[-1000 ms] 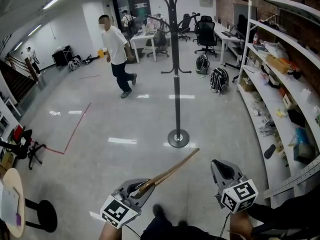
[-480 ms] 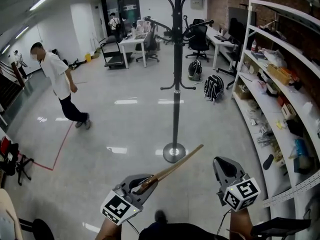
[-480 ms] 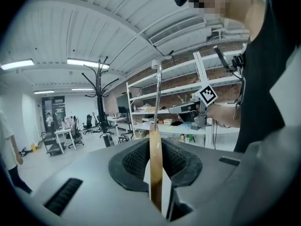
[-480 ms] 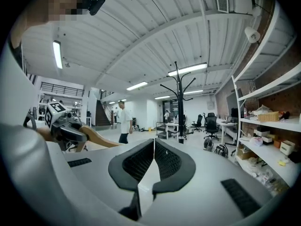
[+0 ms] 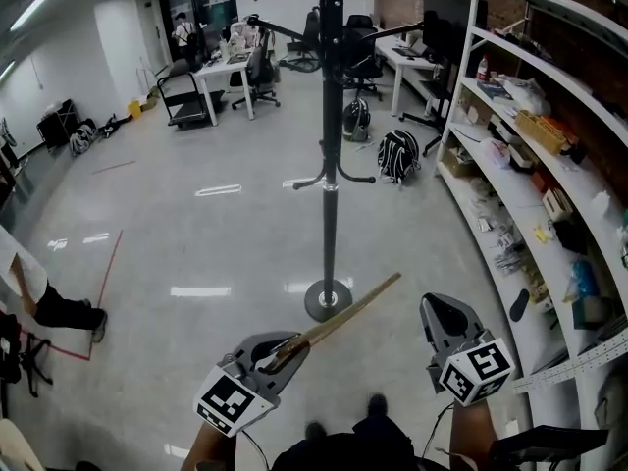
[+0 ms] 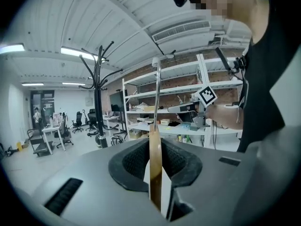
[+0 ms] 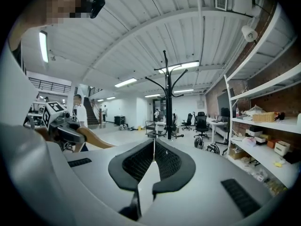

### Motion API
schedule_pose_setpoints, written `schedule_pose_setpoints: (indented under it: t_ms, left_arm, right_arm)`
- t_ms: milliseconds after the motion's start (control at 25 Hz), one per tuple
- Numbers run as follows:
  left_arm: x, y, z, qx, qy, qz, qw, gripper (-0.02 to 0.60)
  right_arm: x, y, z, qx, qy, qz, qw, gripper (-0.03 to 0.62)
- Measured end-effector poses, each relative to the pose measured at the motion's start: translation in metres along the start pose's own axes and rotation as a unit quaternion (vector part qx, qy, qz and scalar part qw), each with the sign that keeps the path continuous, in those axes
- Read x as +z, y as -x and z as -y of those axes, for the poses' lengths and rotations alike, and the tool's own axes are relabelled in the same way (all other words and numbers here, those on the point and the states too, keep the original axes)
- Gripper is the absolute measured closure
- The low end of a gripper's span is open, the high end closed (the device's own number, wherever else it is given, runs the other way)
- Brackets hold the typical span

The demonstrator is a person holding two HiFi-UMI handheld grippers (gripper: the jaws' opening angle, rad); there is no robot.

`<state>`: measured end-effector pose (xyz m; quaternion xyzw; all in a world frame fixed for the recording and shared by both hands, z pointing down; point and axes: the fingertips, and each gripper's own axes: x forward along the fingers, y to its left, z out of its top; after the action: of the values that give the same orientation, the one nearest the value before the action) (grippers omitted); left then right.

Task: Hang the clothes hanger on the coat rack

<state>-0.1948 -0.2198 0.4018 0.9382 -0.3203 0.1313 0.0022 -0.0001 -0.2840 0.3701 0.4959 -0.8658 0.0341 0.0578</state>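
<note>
Gripping one end of the wooden clothes hanger (image 5: pixel 343 314), the left gripper (image 5: pixel 283 349) is clamping its jaws on the wood, with the hanger's long axis running out toward 2 o'clock in the head view. At its 3 o'clock, the right gripper (image 5: pixel 440 307) is riding along with its jaws pressed together on nothing. Farther out, the coat rack (image 5: pixel 329 165) is standing at about 1 o'clock from the left gripper, with its upper hooks climbing away toward 12, so the left hand looks like the one making the hang.
</note>
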Motion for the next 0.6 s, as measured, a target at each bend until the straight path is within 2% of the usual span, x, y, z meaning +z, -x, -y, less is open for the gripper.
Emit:
schedule_pose_setpoints:
  t_ms: [120,280,600]
  left_arm:
    - [0.004,-0.055,-0.030,0.002,0.001,-0.004,1.0000,0.529]
    - [0.012,-0.124,-0.055,0.022,0.020,-0.011,0.9995,0.529]
    - [0.033,-0.205,-0.093,0.061,0.049,-0.020,0.9967,0.529]
  right_arm:
    - [-0.001,-0.039,0.042,0.011,-0.004,0.004,1.000,0.585]
    - [0.005,-0.081,0.097,0.049,0.008,0.012,0.999,0.585]
    - [0.029,-0.140,0.165,0.103,0.031,0.016,0.994,0.585]
